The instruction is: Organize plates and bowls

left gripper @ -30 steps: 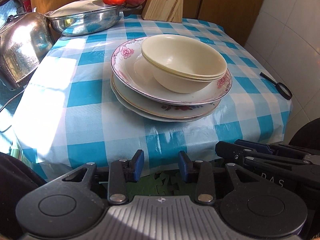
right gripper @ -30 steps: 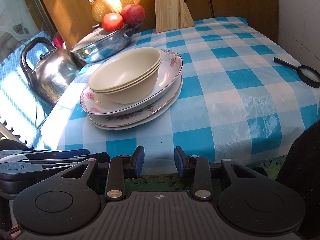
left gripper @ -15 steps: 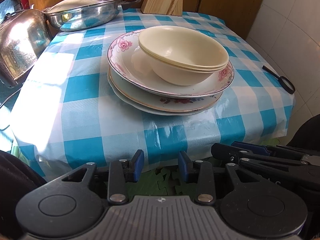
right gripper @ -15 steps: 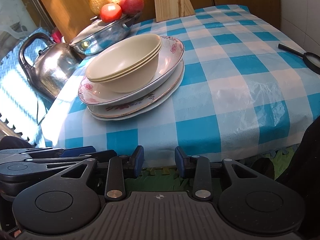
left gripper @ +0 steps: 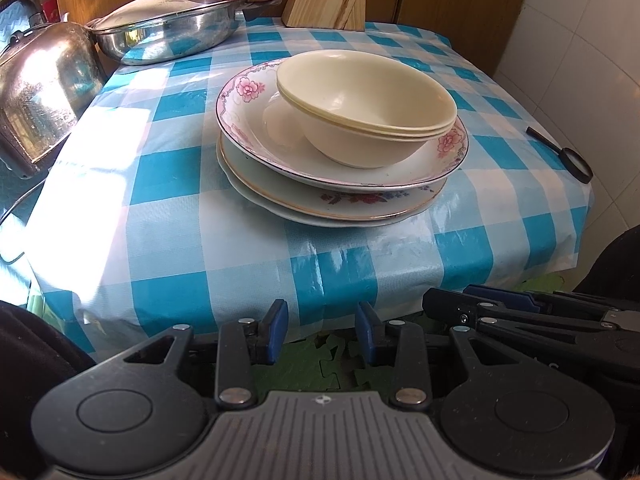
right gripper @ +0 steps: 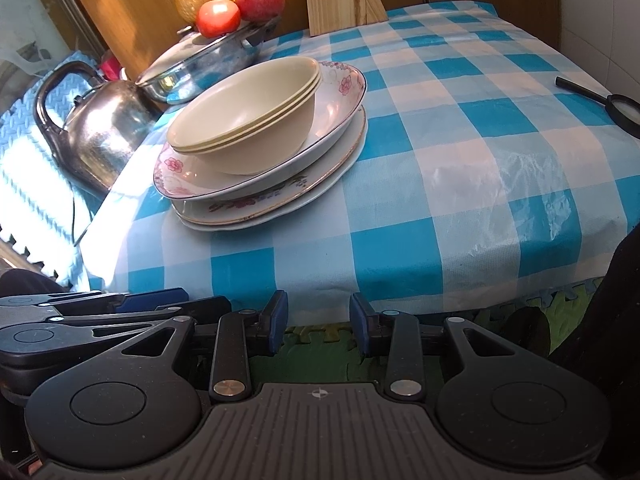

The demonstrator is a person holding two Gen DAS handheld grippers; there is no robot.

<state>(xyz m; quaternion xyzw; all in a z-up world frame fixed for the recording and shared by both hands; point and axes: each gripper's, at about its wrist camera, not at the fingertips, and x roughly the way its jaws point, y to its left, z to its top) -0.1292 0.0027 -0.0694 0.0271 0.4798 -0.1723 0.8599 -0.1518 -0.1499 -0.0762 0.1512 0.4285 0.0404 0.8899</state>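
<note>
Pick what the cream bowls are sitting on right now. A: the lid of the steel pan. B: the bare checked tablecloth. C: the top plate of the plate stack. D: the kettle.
C: the nested cream bowls rest inside the pink-flowered top plate of the plate stack.

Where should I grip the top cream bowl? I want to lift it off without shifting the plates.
Probably by the rim of the top cream bowl, one finger inside and one outside the thin wall. Come from the near table edge, from above: the bowl is nested, so only its lip is exposed, and it sits off-centre on the floral plate.
</note>
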